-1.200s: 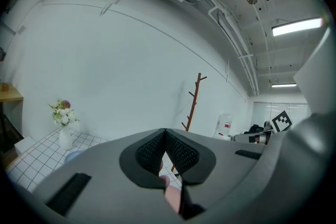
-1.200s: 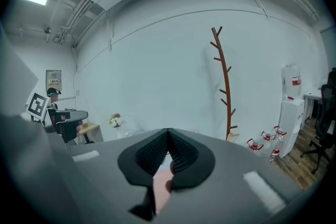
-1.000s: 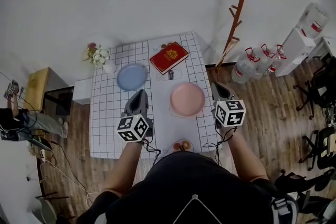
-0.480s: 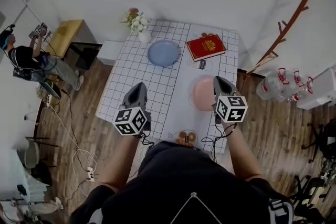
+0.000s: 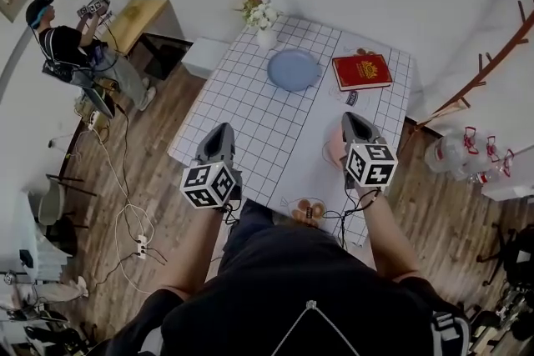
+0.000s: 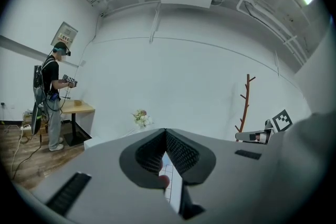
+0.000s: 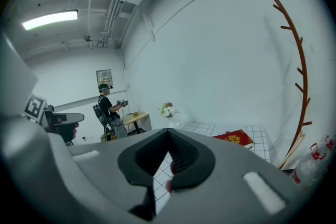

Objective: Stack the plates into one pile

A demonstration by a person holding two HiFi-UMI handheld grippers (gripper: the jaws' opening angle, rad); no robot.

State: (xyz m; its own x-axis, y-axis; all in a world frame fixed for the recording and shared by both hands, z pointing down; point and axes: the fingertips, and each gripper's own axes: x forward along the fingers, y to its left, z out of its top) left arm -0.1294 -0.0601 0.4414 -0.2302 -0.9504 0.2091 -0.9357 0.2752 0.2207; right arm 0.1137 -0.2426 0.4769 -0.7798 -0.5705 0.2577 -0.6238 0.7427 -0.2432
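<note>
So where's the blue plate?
In the head view, the blue plate lies at the far end of the table, between the flower vase (left) and the red book (right).

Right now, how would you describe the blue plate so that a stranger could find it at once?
Look at the table with the white checked cloth. At its far end, between the vase of flowers and the red book, lies the blue plate. It is the only round, pale blue thing there; the pink plate lies nearer the viewer.
</note>
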